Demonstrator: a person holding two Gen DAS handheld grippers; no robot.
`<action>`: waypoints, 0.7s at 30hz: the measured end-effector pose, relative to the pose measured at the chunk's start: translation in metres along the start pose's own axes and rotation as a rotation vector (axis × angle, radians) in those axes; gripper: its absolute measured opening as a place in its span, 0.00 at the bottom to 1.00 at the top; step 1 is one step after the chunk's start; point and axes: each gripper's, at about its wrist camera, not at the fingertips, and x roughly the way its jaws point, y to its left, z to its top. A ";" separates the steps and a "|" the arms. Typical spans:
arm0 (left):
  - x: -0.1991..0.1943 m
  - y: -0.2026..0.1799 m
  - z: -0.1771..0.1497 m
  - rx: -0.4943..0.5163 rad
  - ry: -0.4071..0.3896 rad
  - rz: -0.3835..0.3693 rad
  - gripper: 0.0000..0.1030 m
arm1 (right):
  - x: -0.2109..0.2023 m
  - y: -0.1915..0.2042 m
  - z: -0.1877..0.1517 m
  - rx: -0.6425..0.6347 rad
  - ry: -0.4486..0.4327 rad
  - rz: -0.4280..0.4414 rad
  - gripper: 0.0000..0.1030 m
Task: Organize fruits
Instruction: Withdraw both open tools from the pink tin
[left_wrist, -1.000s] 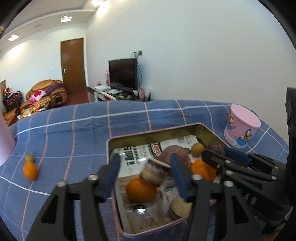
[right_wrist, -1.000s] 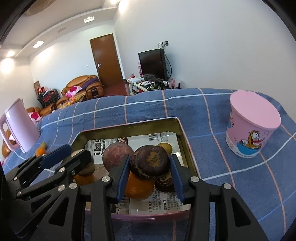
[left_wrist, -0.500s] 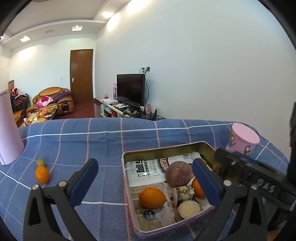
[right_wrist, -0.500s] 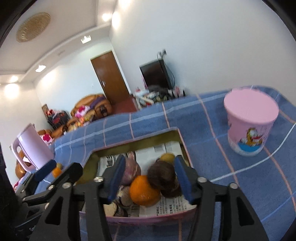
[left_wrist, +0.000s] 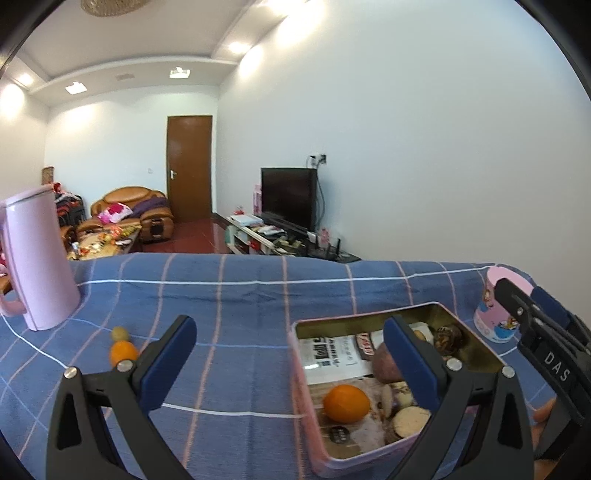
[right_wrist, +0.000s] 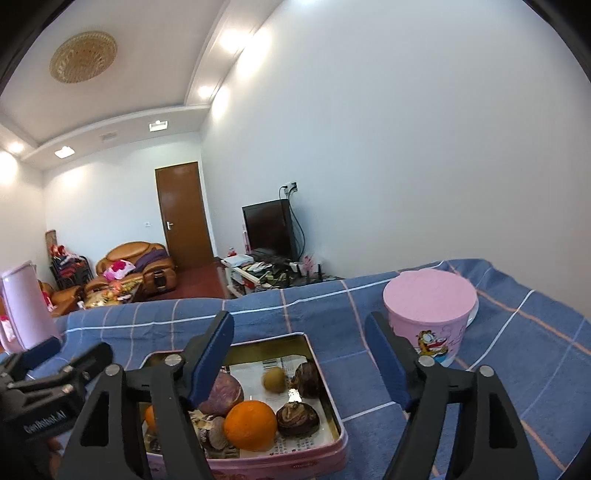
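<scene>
A pink tin (right_wrist: 334, 410) lined with newspaper holds an orange (right_wrist: 250, 430), a purple fruit (right_wrist: 225, 393), two dark brown fruits (right_wrist: 297, 419) and a small yellow-green one (right_wrist: 274, 379). My right gripper (right_wrist: 299, 326) hovers over the tin's far side, its jaws opening with nothing between them. My left gripper (left_wrist: 288, 332) stands wide open and empty above the cloth, its right finger over the tin (left_wrist: 300, 373). An orange (left_wrist: 123, 352) and a small greenish fruit (left_wrist: 120, 333) lie loose on the cloth to the left.
A tall pink jug (left_wrist: 37, 258) stands at the far left of the blue checked cloth. A lidded pink cartoon cup (right_wrist: 430, 317) sits right of the tin. Bare cloth stretches between the tin and the loose fruits. A living room lies beyond the table.
Both grippers have let go of their fruit into the tin, spread their jaws and drawn back and upward. The dark brown fruit and the mottled one now rest in the tin.
</scene>
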 end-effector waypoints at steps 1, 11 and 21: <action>0.000 0.000 -0.001 0.007 -0.002 0.009 1.00 | 0.000 0.001 0.000 -0.002 0.001 -0.001 0.73; -0.001 0.002 -0.011 0.070 0.016 0.047 1.00 | -0.006 0.005 -0.004 -0.003 0.014 -0.045 0.73; -0.007 0.018 -0.015 0.025 0.044 0.044 1.00 | -0.017 0.016 -0.010 -0.013 0.032 -0.090 0.73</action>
